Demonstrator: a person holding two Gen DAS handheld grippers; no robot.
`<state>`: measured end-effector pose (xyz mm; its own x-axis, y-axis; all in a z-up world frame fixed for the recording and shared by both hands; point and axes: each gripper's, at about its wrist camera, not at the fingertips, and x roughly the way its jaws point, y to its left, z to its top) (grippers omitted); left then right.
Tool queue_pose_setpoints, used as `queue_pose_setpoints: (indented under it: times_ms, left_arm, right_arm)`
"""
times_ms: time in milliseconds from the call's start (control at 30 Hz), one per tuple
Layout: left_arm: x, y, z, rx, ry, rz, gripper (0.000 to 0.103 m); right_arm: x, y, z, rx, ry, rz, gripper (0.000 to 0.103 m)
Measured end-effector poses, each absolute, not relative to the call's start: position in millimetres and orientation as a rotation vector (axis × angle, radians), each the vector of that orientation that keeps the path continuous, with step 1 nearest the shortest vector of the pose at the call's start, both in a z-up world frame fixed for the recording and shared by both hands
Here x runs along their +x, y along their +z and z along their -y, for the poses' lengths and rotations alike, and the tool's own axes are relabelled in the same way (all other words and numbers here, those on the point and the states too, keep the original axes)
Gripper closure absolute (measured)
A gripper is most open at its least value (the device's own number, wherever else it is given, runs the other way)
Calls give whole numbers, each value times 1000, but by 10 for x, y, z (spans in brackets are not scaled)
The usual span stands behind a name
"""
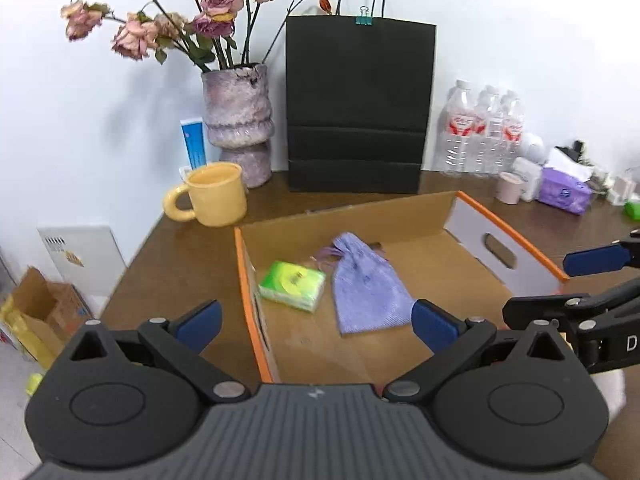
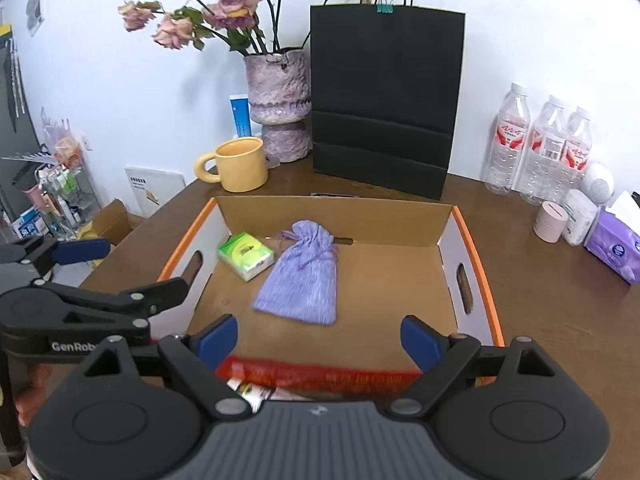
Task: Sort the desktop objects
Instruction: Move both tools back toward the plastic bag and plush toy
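Two hand-held grippers hang over a brown tabletop (image 2: 540,280) with an open cardboard box (image 2: 360,208) on it. The left hand-held gripper (image 1: 316,324) has its blue fingers spread wide with nothing between them; its left finger is over bare tabletop and its right finger over the box floor. The right hand-held gripper (image 2: 320,338) is likewise released, both fingers wide apart above the near end of the box.

Inside the box, ahead of both grippers, a purple pouch (image 2: 302,274) lies flat, its drawstring neck pointing away. A green tissue pack (image 2: 246,255) lies just beside it, to its left. Close under the right gripper, a blurred red thing (image 2: 316,374) sits at the near edge of the box; what it is cannot be told.

Beyond the box, a yellow mug (image 2: 240,164) stands ahead and left. Behind it are a vase (image 2: 280,108) of dried roses and a black paper bag (image 2: 384,100). Ahead and to the right stand water bottles (image 2: 540,148) and a purple wipes pack (image 2: 616,248).
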<state>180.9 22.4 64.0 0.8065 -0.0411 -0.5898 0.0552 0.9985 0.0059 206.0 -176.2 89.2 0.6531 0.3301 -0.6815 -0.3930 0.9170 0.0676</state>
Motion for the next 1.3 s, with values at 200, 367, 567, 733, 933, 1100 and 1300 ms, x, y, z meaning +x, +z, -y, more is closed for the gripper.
queue_pose_setpoints:
  times_ms: [200, 367, 567, 733, 933, 1100, 1300]
  left_arm:
    - [1438, 616, -185, -4, -83, -620, 0]
    - [1147, 505, -145, -24, -133, -653, 0]
    - [838, 348, -66, -38, -192, -693, 0]
    - [735, 254, -4, -54, -214, -722, 0]
    - [680, 201, 34, -48, -189, -746, 0]
    - [694, 185, 73, -29, -185, -759, 0]
    - [709, 139, 159, -9, -217, -777, 0]
  right_arm:
    - [1632, 893, 1966, -106, 413, -743, 15]
    - [1328, 784, 2172, -105, 394, -768, 15]
    - [1017, 584, 2419, -105, 361, -815, 15]
    - [860, 453, 2579, -129, 317, -849, 15]
    - [737, 402, 2778, -129, 274, -883, 15]
    - [706, 385, 2883, -111, 258, -894, 15]
    - [710, 337, 2954, -84, 244, -903, 15]
